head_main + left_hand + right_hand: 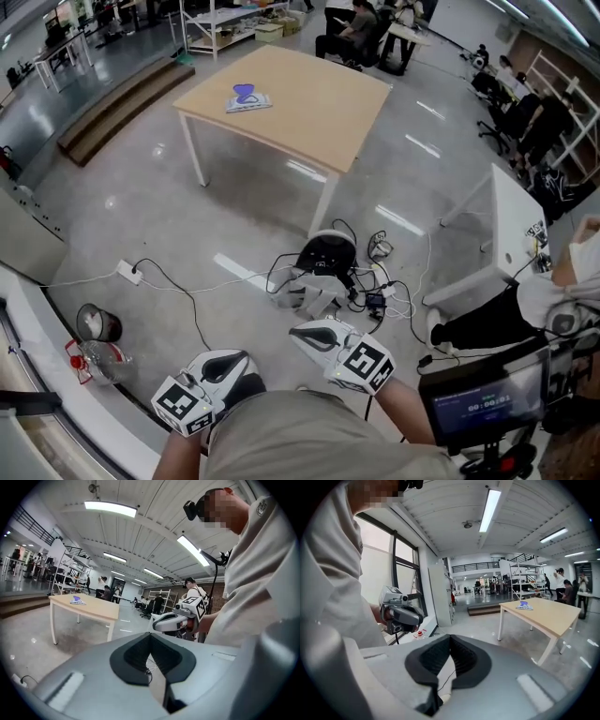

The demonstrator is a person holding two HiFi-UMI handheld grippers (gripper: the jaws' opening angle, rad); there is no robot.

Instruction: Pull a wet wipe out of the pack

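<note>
The left gripper (234, 364) and the right gripper (302, 330), both white-and-black two-jaw tools, have their dark ribbed pads pressed together on nothing and are held close to the person's body. They are well away from the flat, pale rectangular wet-wipe pack with a blue flap on top (248, 98). It lies alone on the light wooden white-legged table (319, 112) across the glossy grey floor (169, 206), flap side up. In the head view its long axis runs roughly left to right. The step seems to be the approach: part the jaws before arriving, pin the pack with one gripper, and pinch at the flap with the other.
</note>
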